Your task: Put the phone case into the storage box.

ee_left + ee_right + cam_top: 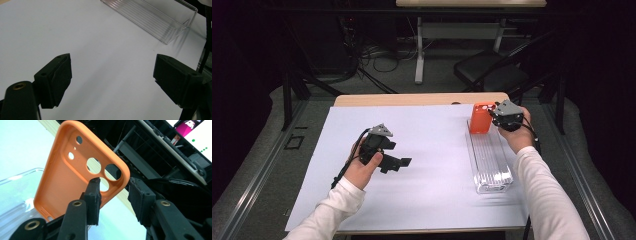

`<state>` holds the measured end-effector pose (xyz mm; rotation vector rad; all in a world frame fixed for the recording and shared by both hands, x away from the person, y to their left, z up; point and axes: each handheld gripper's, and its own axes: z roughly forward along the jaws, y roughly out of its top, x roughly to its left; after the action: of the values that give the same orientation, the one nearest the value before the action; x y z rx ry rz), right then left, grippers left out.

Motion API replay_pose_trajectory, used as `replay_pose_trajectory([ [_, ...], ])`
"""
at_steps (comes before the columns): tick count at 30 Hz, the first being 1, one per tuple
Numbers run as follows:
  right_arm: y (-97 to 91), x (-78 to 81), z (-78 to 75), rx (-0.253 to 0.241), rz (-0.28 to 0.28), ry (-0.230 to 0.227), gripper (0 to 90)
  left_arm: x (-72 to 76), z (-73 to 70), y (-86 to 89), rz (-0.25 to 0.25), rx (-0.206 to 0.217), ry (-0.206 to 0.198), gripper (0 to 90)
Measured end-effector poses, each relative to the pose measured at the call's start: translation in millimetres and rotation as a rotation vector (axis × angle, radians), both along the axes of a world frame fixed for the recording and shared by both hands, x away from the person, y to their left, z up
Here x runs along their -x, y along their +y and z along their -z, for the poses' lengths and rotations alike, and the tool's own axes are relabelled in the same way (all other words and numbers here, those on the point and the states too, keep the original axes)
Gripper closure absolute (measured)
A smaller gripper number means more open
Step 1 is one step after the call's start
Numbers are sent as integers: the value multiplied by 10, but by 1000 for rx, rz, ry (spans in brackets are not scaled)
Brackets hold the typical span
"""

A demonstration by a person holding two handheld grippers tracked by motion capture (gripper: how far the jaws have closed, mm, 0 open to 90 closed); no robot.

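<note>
**Phone case being let go at the tray's far end**

The orange phone case (75,182) is leaning upright in the clear tray (490,160), its rim between the right gripper (113,195)'s loosening jaws, no longer pinched. Unsupported, it risks tipping off the tray. The left gripper (112,75) is idling, released and empty, well apart.

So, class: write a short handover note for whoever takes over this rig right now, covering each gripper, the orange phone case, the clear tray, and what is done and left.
Left gripper: open, holds nothing, over the white sheet.
Right gripper: jaws parted astride the top edge of the orange phone case, not pressing on it.
Case stands tilted at the far end of the clear tray.
Done: case brought to the tray.
Left: probably withdraw the right gripper and check the case settles.
</note>
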<state>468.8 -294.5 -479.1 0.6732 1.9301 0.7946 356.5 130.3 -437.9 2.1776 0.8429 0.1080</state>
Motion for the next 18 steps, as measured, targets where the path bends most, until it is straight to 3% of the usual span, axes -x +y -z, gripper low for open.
replay_pose_trajectory([
  [18, -2, 41, -41, -54, 7, 24, 479, -11, -5, -5, 7, -1, 0, 158],
])
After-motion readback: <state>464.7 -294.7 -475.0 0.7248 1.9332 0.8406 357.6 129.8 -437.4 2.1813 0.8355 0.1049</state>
